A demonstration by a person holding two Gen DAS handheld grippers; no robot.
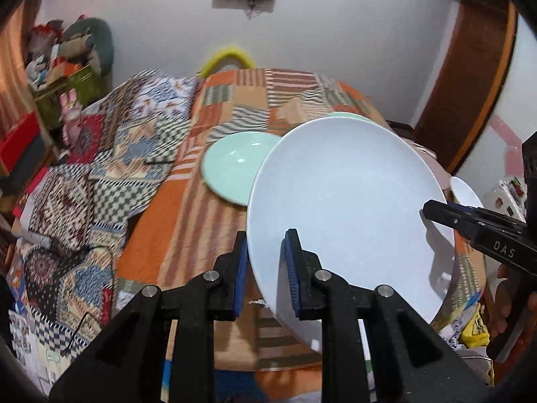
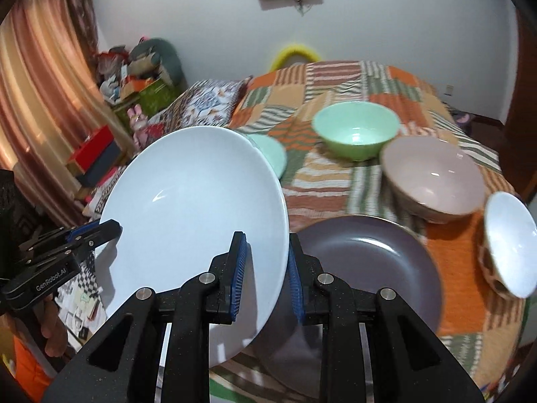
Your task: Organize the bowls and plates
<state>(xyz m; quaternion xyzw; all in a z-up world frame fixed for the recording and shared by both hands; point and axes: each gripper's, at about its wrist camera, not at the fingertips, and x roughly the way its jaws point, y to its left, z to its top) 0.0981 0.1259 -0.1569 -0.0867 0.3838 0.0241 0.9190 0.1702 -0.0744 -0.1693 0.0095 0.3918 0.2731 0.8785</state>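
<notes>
Both tongs [image 1: 266,268] [image 2: 265,272] pinching white plate [image 1: 349,201] rim

My right gripper [image 2: 265,268] pinches the right rim of the pale blue plate [image 2: 188,201], which fills the left centre. The left gripper [image 2: 100,231] clamps its left rim. At lower centre sits a purple plate [image 2: 369,262]; above it, a green bowl [image 2: 357,131] and a pink bowl [image 2: 433,178].
</notes>
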